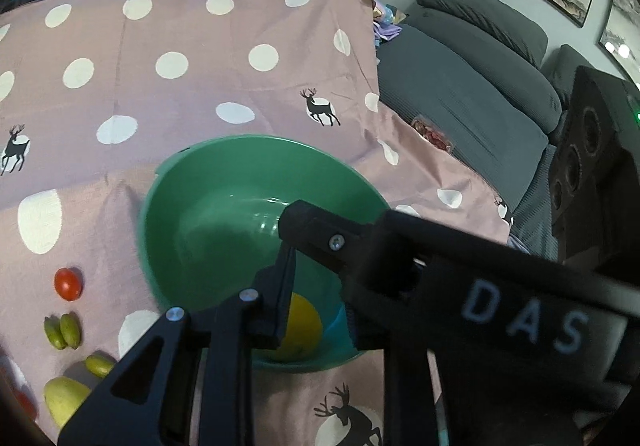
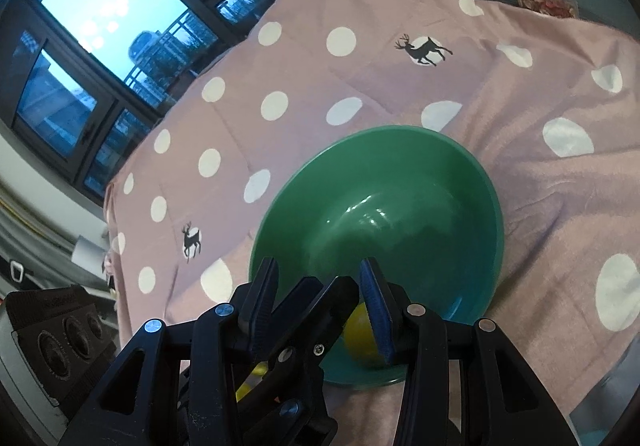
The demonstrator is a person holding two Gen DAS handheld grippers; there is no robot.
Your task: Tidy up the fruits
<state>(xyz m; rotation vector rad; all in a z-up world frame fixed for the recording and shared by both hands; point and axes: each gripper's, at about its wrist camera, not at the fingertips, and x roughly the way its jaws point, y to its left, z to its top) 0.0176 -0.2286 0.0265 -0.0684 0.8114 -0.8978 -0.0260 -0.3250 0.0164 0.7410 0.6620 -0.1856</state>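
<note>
Currently the yellow fruit [image 1: 306,326] lies inside the green bowl [image 2: 472,174], against its wall at 6 o'clock.
It is smooth, rounded and half hidden, so I can't call its long axis. The glossy bowl sits on a matte pink dotted cloth [image 1: 180,106]. My left gripper [image 1: 294,262] is closed; I can't tell on what. The right gripper [image 2: 318,270] holds its ribbed blue pads apart, pressing nothing.

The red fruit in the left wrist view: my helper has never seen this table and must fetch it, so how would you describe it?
Find the green bowl on the pink spotted cloth. Left of it, loose fruit lies in a line on the cloth. The small red tomato is the farthest in that line, just beyond two small green oval fruits, and it is the only wholly visible red, round piece there.
</note>
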